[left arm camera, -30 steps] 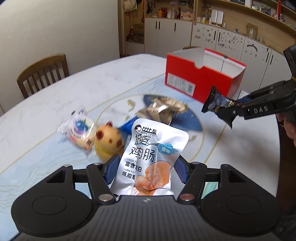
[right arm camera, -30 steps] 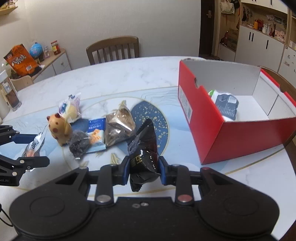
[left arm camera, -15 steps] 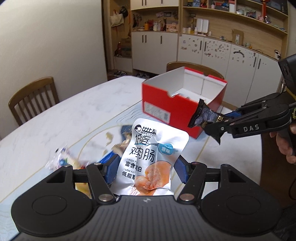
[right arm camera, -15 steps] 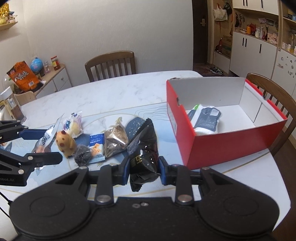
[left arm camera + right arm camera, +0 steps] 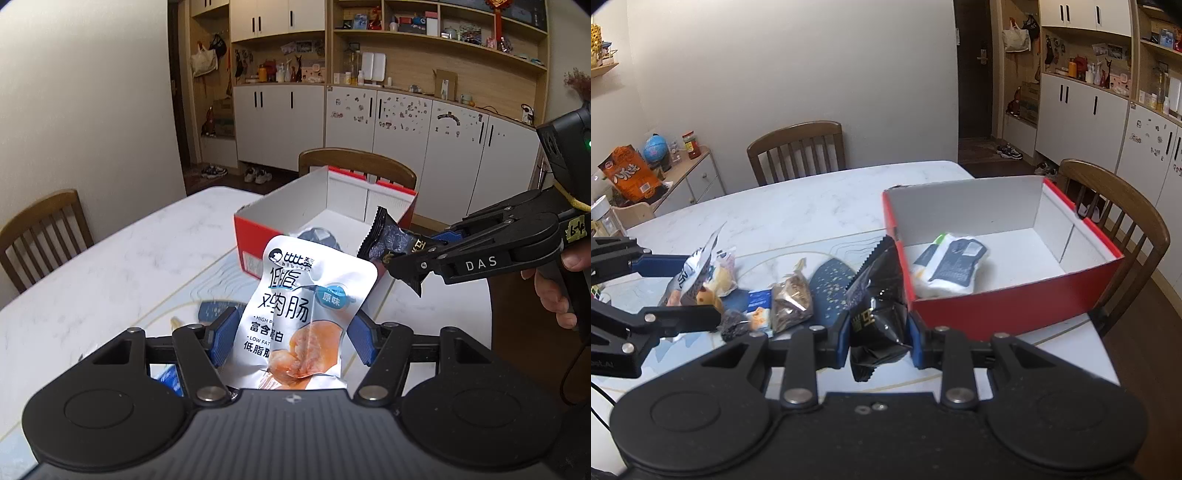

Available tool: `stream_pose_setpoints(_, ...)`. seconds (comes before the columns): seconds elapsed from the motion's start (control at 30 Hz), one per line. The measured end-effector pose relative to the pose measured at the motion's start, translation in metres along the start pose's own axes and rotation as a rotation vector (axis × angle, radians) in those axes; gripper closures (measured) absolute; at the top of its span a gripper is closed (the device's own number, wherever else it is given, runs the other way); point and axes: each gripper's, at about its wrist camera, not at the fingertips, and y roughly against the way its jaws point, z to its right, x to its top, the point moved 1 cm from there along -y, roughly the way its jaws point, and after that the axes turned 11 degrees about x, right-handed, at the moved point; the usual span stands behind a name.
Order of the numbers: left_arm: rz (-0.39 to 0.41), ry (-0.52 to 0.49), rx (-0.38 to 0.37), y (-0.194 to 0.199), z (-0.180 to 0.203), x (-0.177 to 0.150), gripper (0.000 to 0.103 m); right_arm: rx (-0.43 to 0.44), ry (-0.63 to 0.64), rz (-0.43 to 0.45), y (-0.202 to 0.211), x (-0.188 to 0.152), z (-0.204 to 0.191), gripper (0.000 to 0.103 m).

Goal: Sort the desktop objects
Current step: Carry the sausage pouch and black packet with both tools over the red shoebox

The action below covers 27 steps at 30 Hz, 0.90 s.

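Both packets have been lifted off the table since the earlier frames, and the red box, then seen well ahead, is now just beyond each of them.

At the left, the loose snacks are seen lying in a cluster on the table, clear of the path to the box. The left gripper is closed on the white sausage pouch, its blue fingers pressed to the pouch's lower sides; the pouch stands up along the line of the fingers, its top edge overlapping the box's near red wall in the left wrist view. The box lies straight ahead and slightly below.

Further right, the right gripper is clamped on the black packet, whose long axis runs upward and forward, its serrated top tip level with the box's near left corner. In the left wrist view the packet's tip appears over the open interior, so the right hand is judged the nearer to a drop.

Inside the box, a white and dark pouch lies against the near left part of the floor; the right half is bare, and open room is left there. The near wall has to be cleared by both packets. The two grippers are close together, so one release at a time is judged safer.
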Motion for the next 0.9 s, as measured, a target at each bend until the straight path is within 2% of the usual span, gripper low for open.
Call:
stream_pose_setpoints(0.43,0.032,-0.043,0.001,-0.033,0.037,0.042,0.041,-0.009,0.006,-0.027,0.0,0.017,0.044,0.073)
stream_pose_setpoints(0.9,0.001,-0.058,0.007,-0.095,0.082,0.081,0.04,0.021,0.027,-0.054,-0.01,0.044,0.122,0.073)
